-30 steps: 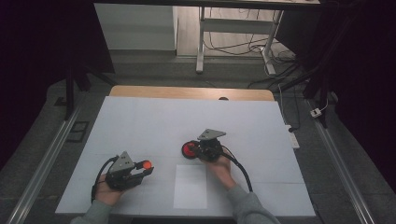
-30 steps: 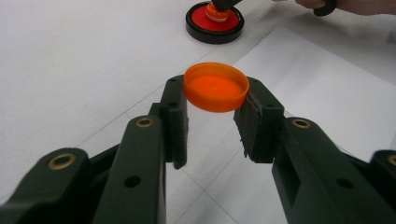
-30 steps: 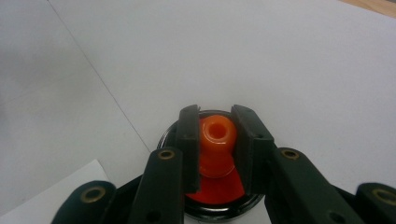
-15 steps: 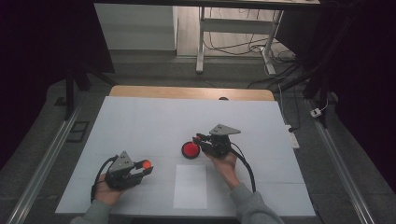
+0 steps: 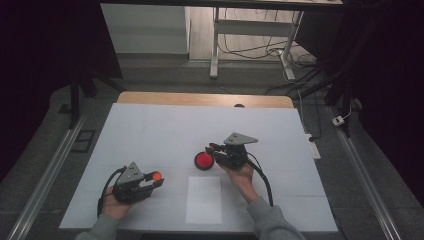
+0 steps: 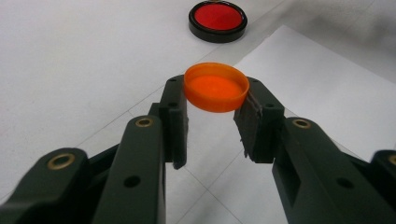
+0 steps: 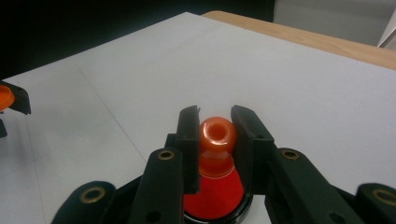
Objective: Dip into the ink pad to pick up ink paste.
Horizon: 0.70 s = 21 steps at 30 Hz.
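Left gripper (image 5: 152, 181) low over table (image 5: 150, 130), clamping orange cap (image 6: 215, 87). Right gripper (image 5: 214, 150) raised, jaws closed on orange knob (image 7: 216, 132) above red disc (image 5: 204, 160).

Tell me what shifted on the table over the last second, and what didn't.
The right gripper slid a little to the person's right, and the red disc under its tips now shows more fully; its jaws grip an orange knob. The left gripper kept its place, holding the orange cap. The white sheet stayed put.
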Motion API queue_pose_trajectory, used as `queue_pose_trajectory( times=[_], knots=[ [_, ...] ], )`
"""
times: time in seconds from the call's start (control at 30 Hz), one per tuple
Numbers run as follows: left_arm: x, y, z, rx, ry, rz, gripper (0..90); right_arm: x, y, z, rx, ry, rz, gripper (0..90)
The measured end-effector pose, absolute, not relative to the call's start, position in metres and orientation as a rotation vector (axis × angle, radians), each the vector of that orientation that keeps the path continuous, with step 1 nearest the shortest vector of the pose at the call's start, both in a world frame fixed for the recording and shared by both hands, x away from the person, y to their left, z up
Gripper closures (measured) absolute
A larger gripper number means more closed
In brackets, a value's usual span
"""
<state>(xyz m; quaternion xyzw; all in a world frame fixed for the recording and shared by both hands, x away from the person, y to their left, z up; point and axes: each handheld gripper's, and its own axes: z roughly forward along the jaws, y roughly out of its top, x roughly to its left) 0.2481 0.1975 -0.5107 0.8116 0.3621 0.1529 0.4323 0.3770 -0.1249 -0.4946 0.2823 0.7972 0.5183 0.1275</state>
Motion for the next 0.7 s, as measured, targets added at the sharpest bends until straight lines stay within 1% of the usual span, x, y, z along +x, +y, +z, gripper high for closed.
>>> queue_pose_trajectory(
  times=[0.7],
  knots=[
    [0.248,0.197,-0.512,2.031,0.903,0.375,64.5,0.381,-0.110,-0.516,0.789,2.422,1.372,72.7]
  ],
)
